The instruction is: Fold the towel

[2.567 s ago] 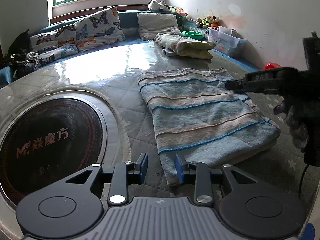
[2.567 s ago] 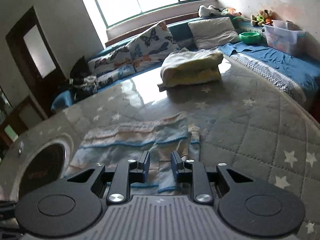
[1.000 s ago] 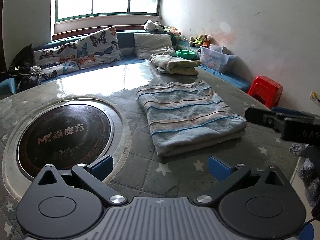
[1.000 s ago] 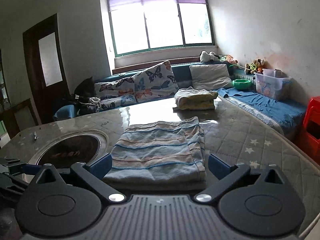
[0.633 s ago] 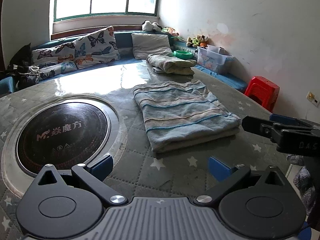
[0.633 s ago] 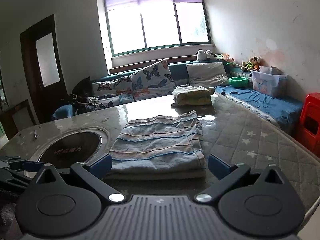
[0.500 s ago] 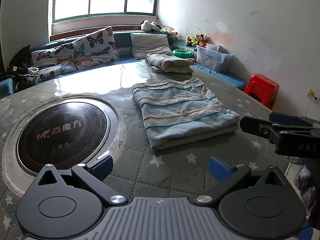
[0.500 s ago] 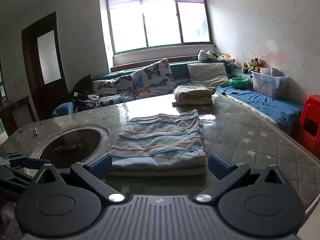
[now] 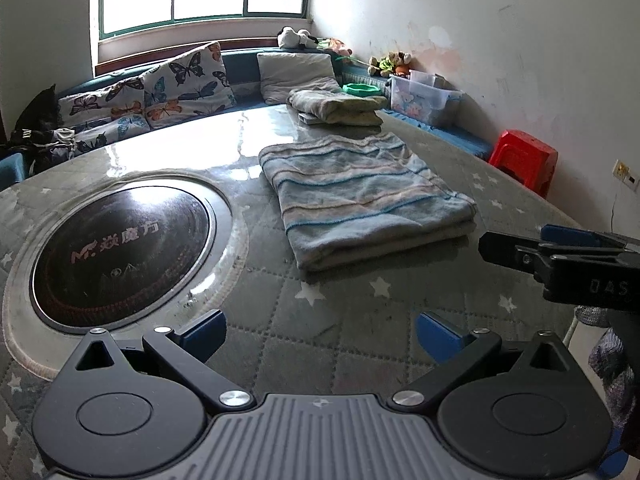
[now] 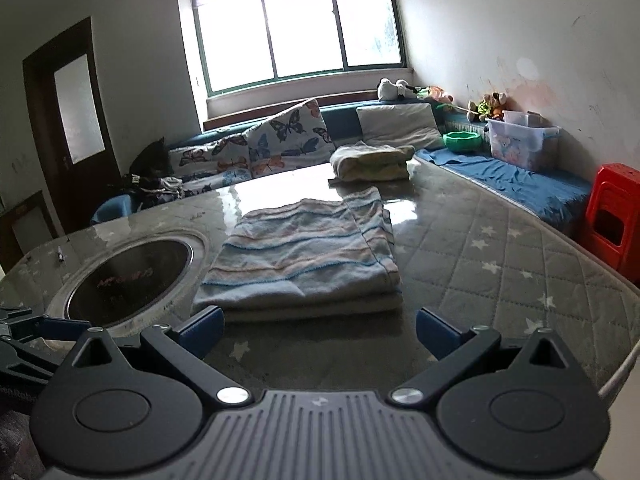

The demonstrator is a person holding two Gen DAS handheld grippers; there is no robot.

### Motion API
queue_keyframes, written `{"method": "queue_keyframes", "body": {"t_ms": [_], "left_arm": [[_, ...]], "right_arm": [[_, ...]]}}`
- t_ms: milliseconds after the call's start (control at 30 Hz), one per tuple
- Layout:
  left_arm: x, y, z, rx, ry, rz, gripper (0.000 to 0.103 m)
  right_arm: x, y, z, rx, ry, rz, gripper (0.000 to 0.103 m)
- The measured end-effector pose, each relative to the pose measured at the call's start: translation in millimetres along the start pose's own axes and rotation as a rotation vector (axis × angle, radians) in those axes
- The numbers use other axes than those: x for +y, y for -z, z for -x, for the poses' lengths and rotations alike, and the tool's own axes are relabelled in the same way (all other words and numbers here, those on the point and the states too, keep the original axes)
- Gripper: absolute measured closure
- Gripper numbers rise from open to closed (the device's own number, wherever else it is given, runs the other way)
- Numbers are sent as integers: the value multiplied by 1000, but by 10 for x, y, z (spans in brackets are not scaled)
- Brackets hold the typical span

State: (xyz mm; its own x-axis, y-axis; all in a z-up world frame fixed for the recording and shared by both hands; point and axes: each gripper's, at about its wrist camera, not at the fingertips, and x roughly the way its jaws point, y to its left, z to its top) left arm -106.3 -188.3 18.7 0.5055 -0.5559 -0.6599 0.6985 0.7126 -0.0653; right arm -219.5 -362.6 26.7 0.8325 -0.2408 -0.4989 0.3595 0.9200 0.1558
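A striped blue-and-beige towel (image 9: 364,196) lies folded in a thick rectangle on the round grey quilted table (image 9: 360,320); the right wrist view shows the same towel (image 10: 304,260) straight ahead. My left gripper (image 9: 320,330) is open, low over the table's near edge, well short of the towel, nothing between its blue pads. My right gripper (image 10: 320,330) is open too, just back from the towel's near edge. In the left wrist view the right gripper (image 9: 560,256) juts in from the right, beside the towel.
A round black hotplate (image 9: 120,252) is set into the table left of the towel. Another folded blanket (image 9: 336,106) lies at the table's far side. Cushioned benches (image 10: 280,140), a plastic box (image 10: 520,142) and a red stool (image 10: 612,216) ring the table.
Both grippers went from shut at the towel to open and drew back toward the table's near edge. The towel stays folded and still.
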Motion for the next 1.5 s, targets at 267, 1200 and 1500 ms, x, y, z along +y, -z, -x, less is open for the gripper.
{"method": "queue_keyframes", "body": {"t_ms": [267,1200,1500], "left_arm": [[-60,48,-45,25,-3,-20,0],[-109,69,-169,70,-6,-32,0],[-110,56,-205,78,-8,-35,0]], "right_arm": [[19,48,4,12,24,25,0],[-10,77,-98,49,18,12,0],[-23,82,-151,62,14,4,0]]}}
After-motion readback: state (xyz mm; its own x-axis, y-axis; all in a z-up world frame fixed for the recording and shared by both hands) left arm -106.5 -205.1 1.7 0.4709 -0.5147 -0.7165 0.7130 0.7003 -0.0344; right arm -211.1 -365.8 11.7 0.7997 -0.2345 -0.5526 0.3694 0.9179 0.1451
